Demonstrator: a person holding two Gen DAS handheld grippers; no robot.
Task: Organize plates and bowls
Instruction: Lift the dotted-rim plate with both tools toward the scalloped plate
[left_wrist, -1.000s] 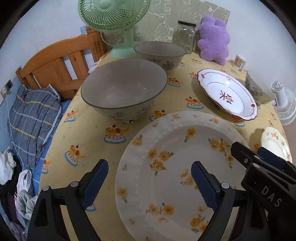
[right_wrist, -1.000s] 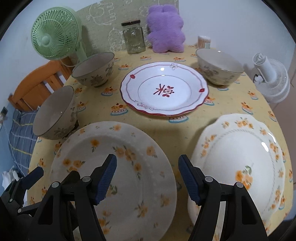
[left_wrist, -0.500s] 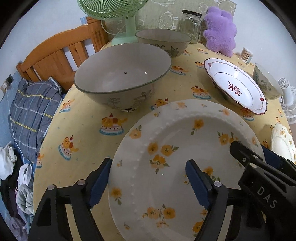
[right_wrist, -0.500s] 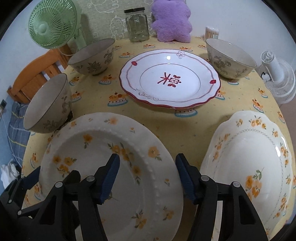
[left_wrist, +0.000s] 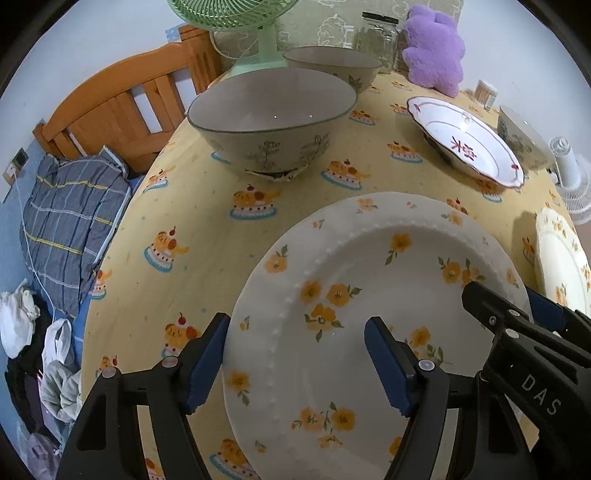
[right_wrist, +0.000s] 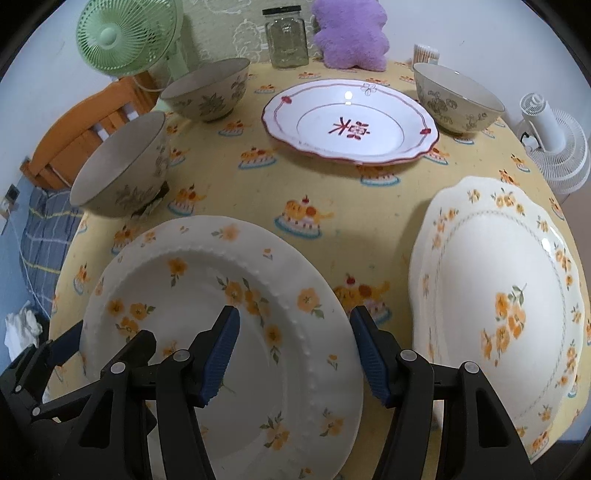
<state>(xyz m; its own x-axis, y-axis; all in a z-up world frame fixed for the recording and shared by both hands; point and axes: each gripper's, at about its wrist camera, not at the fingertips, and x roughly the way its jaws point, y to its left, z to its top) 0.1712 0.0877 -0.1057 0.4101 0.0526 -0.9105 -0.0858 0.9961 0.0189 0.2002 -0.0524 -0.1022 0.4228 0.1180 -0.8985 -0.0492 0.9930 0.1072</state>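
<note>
White flowered plate (left_wrist: 376, 295) sits at the near table edge, flat on the yellow tablecloth (left_wrist: 207, 206). My left gripper (left_wrist: 295, 360) straddles its left rim, jaws closing, pads not pressing yet. My right gripper (right_wrist: 293, 350) straddles the right rim, half open, no grip. Second flowered plate (right_wrist: 498, 295) lies just right; red-trimmed plate (right_wrist: 351, 122) and three bowls (left_wrist: 271, 114) sit further back.

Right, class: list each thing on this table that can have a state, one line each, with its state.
Beaded flower plate: flat on the cloth, empty, not gripped.
Scalloped flower plate: flat, empty.
Red-rimmed plate: flat, empty.
Nearest bowl: upright, empty.
Glass jar: upright, lid on.
Left gripper: closing, straddling the beaded plate's left rim.
Right gripper: open, straddling its right rim.
</note>
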